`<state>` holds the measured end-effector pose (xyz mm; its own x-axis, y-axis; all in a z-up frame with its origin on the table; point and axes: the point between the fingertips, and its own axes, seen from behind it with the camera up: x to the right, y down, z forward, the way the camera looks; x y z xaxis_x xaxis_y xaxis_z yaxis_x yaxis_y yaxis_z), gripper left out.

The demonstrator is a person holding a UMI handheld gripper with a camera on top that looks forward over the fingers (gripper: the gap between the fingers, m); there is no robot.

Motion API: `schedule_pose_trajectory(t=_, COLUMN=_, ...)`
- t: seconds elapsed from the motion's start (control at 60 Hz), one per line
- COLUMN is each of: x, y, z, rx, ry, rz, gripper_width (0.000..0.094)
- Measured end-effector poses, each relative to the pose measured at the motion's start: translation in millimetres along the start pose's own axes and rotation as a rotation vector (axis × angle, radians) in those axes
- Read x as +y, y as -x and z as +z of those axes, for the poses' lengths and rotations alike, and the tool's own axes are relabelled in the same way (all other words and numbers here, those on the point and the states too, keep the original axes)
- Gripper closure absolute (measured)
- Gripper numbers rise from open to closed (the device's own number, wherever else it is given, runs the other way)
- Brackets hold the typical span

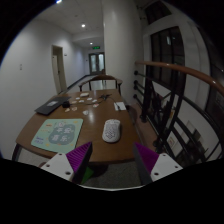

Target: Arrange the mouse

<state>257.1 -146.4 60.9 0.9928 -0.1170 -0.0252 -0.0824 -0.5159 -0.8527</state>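
Observation:
A white computer mouse (111, 129) lies on the brown wooden table (90, 140), near its front edge and just ahead of my fingers. A pale green mouse mat (58, 133) with a light pattern lies to the left of the mouse. My gripper (112, 159) is open and empty, held above the table's front edge. Its purple pads (80, 155) stand wide apart with nothing between them. The mouse sits beyond the gap, slightly toward the right finger's side.
A dark flat device (47, 107) lies at the table's left. Small items and papers (97, 98) lie further back, with a white object (120, 105) at the right. A stair railing (180, 100) runs along the right. A corridor with doors (96, 62) lies beyond.

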Motion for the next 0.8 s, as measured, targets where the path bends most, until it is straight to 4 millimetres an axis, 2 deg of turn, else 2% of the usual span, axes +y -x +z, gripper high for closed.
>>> schedule_pose_trajectory(t=0.1, x=2.8, y=6.1, z=42.4, rx=-0.020, ry=0.021, rz=-0.008, gripper_width=0.0113)
schedule_pose_trajectory(t=0.117, x=3.7, y=6.6, z=40.2, rx=-0.028, ry=0.025, rz=-0.009, gripper_width=0.0115)
schedule_pose_trajectory(t=0.133, x=3.3, y=8.8, z=54.4, rx=-0.032, ry=0.029, rz=-0.010, gripper_width=0.0118)
schedule_pose_trajectory(t=0.2, x=4.7, y=13.4, z=78.6, rx=-0.048, ry=0.048, rz=-0.017, gripper_width=0.0117)
schedule_pose_trajectory(t=0.4, x=1.5, y=10.9, z=145.7, rx=-0.027, ry=0.105, rz=-0.025, gripper_width=0.0120)
schedule_pose_trajectory(t=0.483, x=-7.3, y=6.3, z=160.9, rx=0.002, ry=0.092, rz=-0.037, gripper_width=0.0166)
schedule_pose_trajectory(t=0.55, x=-10.2, y=3.2, z=167.9, rx=0.032, ry=0.080, rz=-0.017, gripper_width=0.0437)
schedule_pose_trajectory(t=0.717, x=-11.3, y=1.3, z=165.7, rx=0.051, ry=0.035, rz=0.018, gripper_width=0.0588)
schedule_pose_trajectory(t=0.8, x=-11.8, y=1.1, z=159.2, rx=0.061, ry=0.050, rz=0.009, gripper_width=0.0605)
